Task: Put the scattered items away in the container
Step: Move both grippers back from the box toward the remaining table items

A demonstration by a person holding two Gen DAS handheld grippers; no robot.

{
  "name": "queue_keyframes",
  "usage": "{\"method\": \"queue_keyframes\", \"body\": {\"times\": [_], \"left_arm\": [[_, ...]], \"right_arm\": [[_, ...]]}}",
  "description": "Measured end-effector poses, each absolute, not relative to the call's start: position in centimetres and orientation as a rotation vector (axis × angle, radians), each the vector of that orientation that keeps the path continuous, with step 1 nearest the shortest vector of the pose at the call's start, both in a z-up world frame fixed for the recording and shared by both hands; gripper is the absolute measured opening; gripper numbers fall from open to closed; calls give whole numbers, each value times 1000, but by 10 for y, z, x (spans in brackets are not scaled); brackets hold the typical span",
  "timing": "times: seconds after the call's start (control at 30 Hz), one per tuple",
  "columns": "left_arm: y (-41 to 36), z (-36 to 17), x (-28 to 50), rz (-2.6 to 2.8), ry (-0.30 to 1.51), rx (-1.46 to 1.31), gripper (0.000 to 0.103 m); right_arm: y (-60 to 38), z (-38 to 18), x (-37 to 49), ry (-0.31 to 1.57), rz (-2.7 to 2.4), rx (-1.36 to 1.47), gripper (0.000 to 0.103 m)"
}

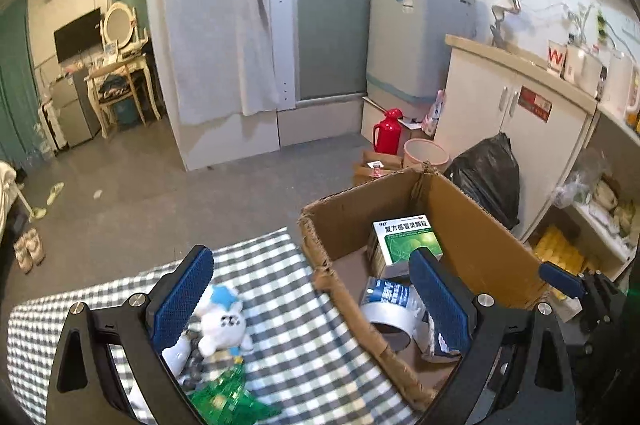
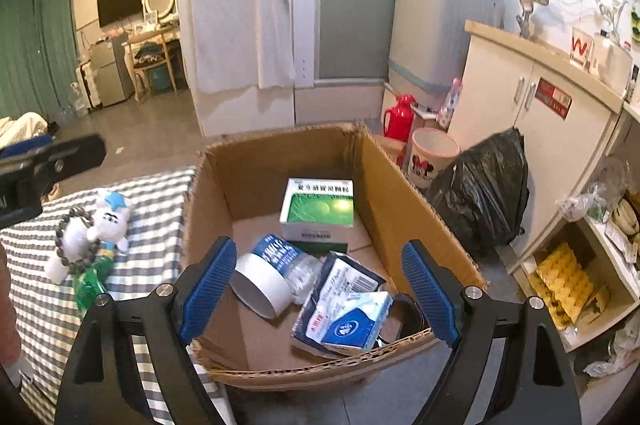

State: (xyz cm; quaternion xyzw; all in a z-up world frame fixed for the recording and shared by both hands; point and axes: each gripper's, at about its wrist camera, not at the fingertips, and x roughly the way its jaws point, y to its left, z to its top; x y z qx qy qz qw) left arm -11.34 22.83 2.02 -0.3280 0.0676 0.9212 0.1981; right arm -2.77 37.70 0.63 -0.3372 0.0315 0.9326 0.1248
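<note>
Two wrist views over a cardboard box (image 2: 404, 193) standing beside a gingham-checked cloth (image 2: 156, 209). Right gripper (image 2: 320, 289): jaws spread wide above the near half of the box, nothing between the blue pads (image 2: 208, 289). Left gripper (image 1: 312, 301): jaws likewise parted and empty, straddling the box's torn left wall, one finger over the cloth, the other over the box interior.

Contents of the box: a green-and-white medicine carton (image 2: 318, 209) near the far wall; a roll of white tape (image 2: 260, 285) on its side, with a small clear water bottle (image 2: 288, 259) lying against it; a dark blue packet (image 2: 340, 289) and, on top of it, a white-and-blue tissue pack (image 2: 352, 321) towards the near right corner (a dark object under these cannot be identified).

Still on the cloth, outside the box: a white plush toy (image 2: 108, 221) with a blue star on its head, a brown bead bracelet (image 2: 74, 241) draped over a white item, and a green plastic object (image 2: 90, 285) touching the plush's lower end
</note>
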Motion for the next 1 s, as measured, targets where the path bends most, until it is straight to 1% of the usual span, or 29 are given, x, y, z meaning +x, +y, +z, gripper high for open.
{"method": "queue_keyframes", "body": {"times": [0.17,0.23,0.3,0.63,0.8,1.0], "left_arm": [[188,26,-98,2636,120,-906,101],[171,30,-92,2657,74,-901,101],[155,33,-87,2676,42,-897,101],[95,45,-67,2800,-25,-853,101],[73,50,-63,2846,-56,-834,103],[52,57,-57,2898,-75,-806,103]], "right_arm": [[357,21,-18,68,2783,-888,89],[348,24,-17,41,2790,-871,92],[337,27,-16,16,2805,-846,92],[317,45,-4,86,2906,-716,93],[307,56,2,91,2937,-662,96],[296,62,6,84,2982,-640,96]]}}
